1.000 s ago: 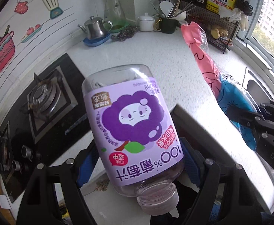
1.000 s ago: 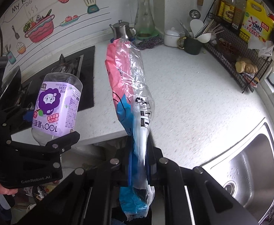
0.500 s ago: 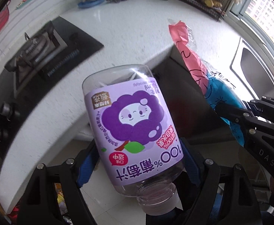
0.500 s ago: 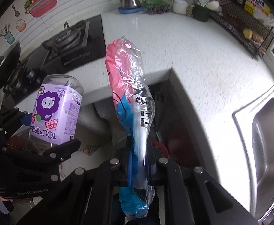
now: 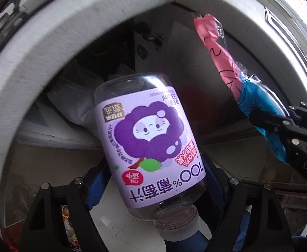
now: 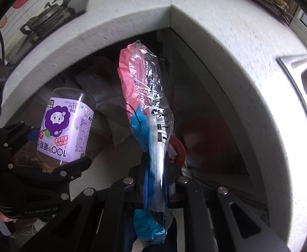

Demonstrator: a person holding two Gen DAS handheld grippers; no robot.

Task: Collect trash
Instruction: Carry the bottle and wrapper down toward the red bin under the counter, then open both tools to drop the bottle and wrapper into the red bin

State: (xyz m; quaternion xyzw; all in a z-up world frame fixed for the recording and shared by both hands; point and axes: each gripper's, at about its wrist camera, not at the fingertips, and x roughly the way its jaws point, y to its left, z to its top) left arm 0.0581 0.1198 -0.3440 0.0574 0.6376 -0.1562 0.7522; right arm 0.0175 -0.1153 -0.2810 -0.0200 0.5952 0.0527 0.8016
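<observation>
Lowered since a second ago, both now below the white speckled surface [image 6: 227, 48] edge. Clamped in left hand-held gripper [image 5: 153, 180]: clear plastic purple-labelled juice bottle [image 5: 149, 138], empty-looking, light, slick, cap nearest, base pointing away. Pinched flat in right hand-held gripper [image 6: 156, 184]: crinkly pink-and-blue plastic wrapper [image 6: 145, 109], limp, long axis straight ahead.

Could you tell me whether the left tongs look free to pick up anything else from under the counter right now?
Probably not. The left tongs are already clamped on the purple grape juice bottle, which fills the space between them. The right tongs are likewise shut on the pink and blue plastic wrapper.
</observation>
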